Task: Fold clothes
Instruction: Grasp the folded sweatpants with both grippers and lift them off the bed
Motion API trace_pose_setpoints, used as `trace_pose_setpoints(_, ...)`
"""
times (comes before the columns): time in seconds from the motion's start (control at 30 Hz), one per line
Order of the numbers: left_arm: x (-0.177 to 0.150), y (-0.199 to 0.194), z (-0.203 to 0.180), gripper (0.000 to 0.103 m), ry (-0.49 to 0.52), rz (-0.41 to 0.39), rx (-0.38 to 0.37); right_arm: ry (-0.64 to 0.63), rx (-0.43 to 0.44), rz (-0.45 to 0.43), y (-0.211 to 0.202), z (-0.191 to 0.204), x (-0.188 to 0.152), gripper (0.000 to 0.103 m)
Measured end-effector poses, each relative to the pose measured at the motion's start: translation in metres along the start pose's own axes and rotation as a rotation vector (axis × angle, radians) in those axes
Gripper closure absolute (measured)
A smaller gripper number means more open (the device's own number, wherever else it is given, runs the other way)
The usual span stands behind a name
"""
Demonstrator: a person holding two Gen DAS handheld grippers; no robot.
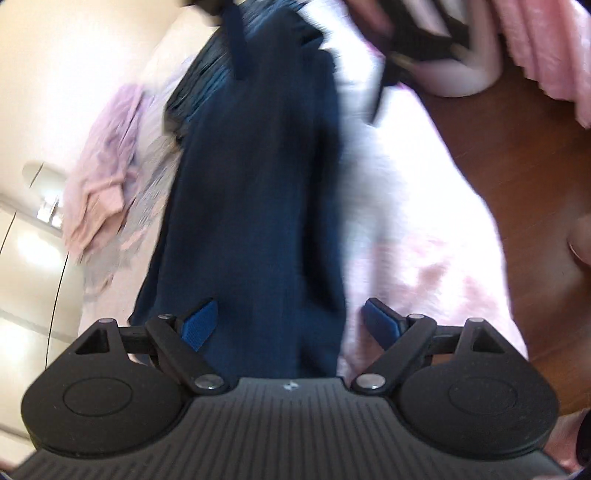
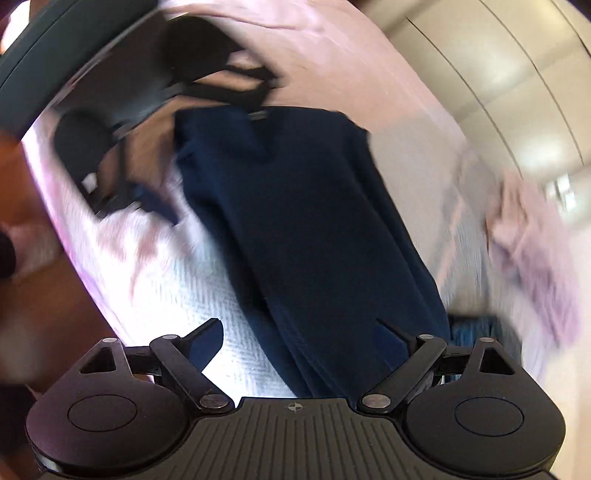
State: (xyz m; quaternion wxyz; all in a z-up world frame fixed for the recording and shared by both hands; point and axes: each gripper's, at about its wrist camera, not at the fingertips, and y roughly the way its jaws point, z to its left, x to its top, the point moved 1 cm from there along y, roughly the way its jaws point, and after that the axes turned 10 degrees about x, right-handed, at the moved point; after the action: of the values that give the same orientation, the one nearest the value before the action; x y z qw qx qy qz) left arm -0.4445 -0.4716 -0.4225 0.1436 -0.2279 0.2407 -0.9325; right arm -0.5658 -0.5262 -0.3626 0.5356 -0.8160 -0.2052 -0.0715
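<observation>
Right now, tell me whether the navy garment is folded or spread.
Folded lengthwise: the navy garment lies as a narrow strip on the pink blanket, layered edges showing.

The garment (image 1: 251,206) lies lengthwise on the bed cover (image 1: 417,240), right in front of the left gripper (image 1: 290,325) and running away from it. A bunched-up cloth (image 1: 99,173) sits off to its left on the same cover. The right gripper (image 1: 428,33) is at the garment's far end.

Matt navy knit garment (image 1: 251,206) on pale textured cloth bedspread (image 2: 221,295).
</observation>
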Motion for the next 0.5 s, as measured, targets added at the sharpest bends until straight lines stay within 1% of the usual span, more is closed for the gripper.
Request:
trace_pose_setpoints(0.03, 0.0, 0.002, 0.007, 0.017, -0.03, 0.014, -0.016, -0.021, 0.0, -0.018, 0.005, 0.0, -0.004, 0.013)
trace_pose_setpoints(0.17, 0.0, 0.012, 0.036, 0.015, -0.152, 0.07, -0.082, -0.079, 0.019, -0.031, 0.032, -0.007, -0.015, 0.013)
trace_pose_setpoints(0.2, 0.0, 0.015, 0.043, 0.014, -0.182, 0.084, -0.098, -0.106, 0.02, -0.005, 0.041, -0.009, -0.017, 0.013)
trace_pose_setpoints(0.23, 0.001, 0.017, 0.051, 0.015, -0.212, 0.098, -0.115, -0.119, 0.016, 0.003, 0.045, -0.015, -0.019, 0.014)
trace_pose_setpoints(0.27, 0.001, 0.018, 0.054, 0.015, -0.225, 0.105, -0.122, -0.127, 0.015, 0.008, 0.048, -0.021, -0.02, 0.019)
trace_pose_setpoints(0.3, 0.004, 0.015, 0.049, 0.015, -0.197, 0.094, -0.108, -0.076, 0.033, -0.012, 0.041, -0.035, -0.019, 0.027)
trace_pose_setpoints(0.33, 0.005, 0.011, 0.044, 0.016, -0.172, 0.08, -0.094, -0.026, 0.052, -0.032, 0.033, -0.049, -0.017, 0.044)
trace_pose_setpoints(0.4, 0.009, 0.005, 0.035, 0.016, -0.122, 0.057, -0.066, 0.075, 0.09, -0.072, 0.018, -0.076, -0.013, 0.049)
trace_pose_setpoints(0.43, 0.011, 0.004, 0.03, 0.016, -0.096, 0.055, -0.051, 0.126, 0.108, -0.092, 0.011, -0.089, -0.011, 0.058)
trace_pose_setpoints(0.47, 0.014, 0.004, 0.026, 0.016, -0.069, 0.054, -0.036, 0.188, 0.126, -0.108, 0.005, -0.102, -0.009, 0.062)
trace_pose_setpoints(0.5, 0.016, 0.004, 0.023, 0.016, -0.046, 0.052, -0.021, 0.251, 0.144, -0.124, 0.0, -0.114, -0.008, 0.062)
